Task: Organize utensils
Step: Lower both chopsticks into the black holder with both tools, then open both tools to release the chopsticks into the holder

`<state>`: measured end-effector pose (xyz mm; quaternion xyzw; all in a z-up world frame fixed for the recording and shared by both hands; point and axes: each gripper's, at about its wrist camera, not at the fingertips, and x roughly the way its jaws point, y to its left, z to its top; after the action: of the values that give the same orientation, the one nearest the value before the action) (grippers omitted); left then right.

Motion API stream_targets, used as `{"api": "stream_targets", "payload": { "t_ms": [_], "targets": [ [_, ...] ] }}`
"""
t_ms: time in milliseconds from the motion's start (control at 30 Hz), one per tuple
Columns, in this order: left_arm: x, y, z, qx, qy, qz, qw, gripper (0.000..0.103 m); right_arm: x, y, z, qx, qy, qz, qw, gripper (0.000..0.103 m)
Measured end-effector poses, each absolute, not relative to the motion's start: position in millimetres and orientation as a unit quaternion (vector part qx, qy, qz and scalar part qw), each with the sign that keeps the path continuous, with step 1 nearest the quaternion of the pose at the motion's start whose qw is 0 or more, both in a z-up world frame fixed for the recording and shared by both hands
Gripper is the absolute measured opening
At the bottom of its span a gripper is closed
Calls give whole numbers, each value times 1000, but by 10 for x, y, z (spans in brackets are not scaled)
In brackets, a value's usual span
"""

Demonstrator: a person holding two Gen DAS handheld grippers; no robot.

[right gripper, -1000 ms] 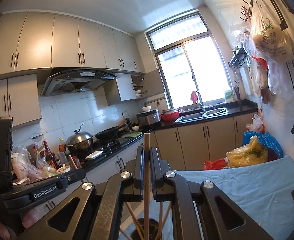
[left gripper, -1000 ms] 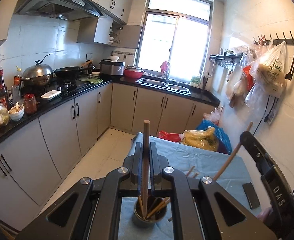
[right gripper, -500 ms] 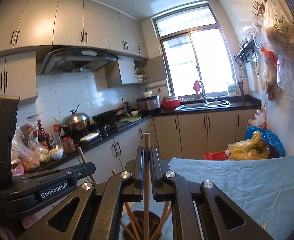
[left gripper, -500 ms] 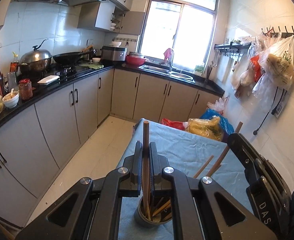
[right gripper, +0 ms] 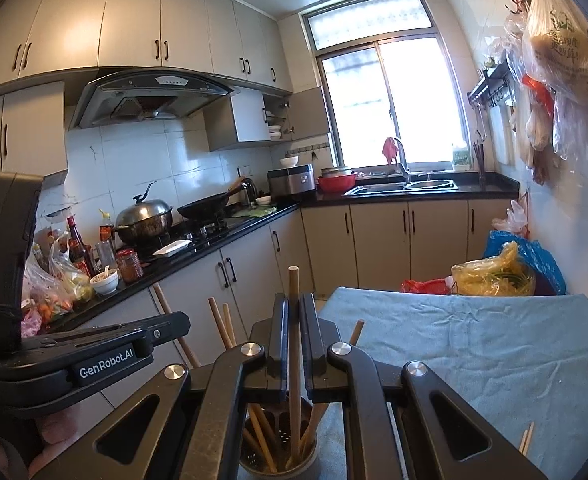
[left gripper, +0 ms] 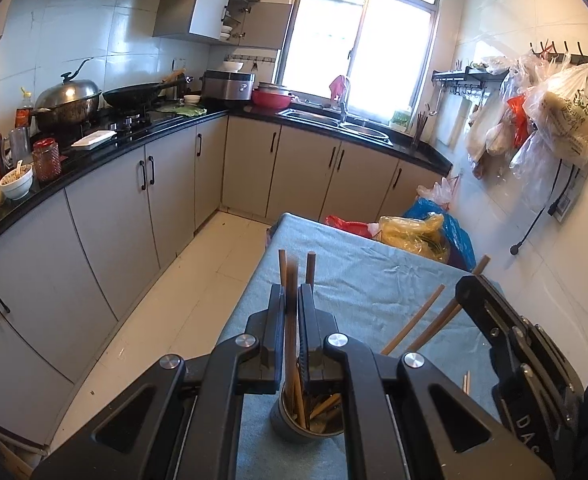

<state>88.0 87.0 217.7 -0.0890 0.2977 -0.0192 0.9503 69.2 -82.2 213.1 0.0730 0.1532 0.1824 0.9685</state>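
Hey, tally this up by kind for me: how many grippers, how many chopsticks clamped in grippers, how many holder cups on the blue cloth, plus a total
Grippers: 2 (left gripper, right gripper)
Clamped chopsticks: 2 (left chopstick, right chopstick)
Holder cup: 1
Total: 5

Black tongs (left gripper: 291,300), silver screws

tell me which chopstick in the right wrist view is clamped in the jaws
The upright chopstick between the right gripper jaws; the others lean loose in the holder.
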Motion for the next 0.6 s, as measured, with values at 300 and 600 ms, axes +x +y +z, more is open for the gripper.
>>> {"api": "stream_targets", "payload": {
  "t_ms": [300, 600],
  "targets": [
    [734, 820, 2290, -92, 284, -23, 954, 6, 512, -951, 2330, 90, 137, 197, 967, 7],
    [214, 567, 2386, -70, 253, -44, 964, 9, 64, -1459, 2338, 134, 132, 186, 965, 7]
  ]
}}
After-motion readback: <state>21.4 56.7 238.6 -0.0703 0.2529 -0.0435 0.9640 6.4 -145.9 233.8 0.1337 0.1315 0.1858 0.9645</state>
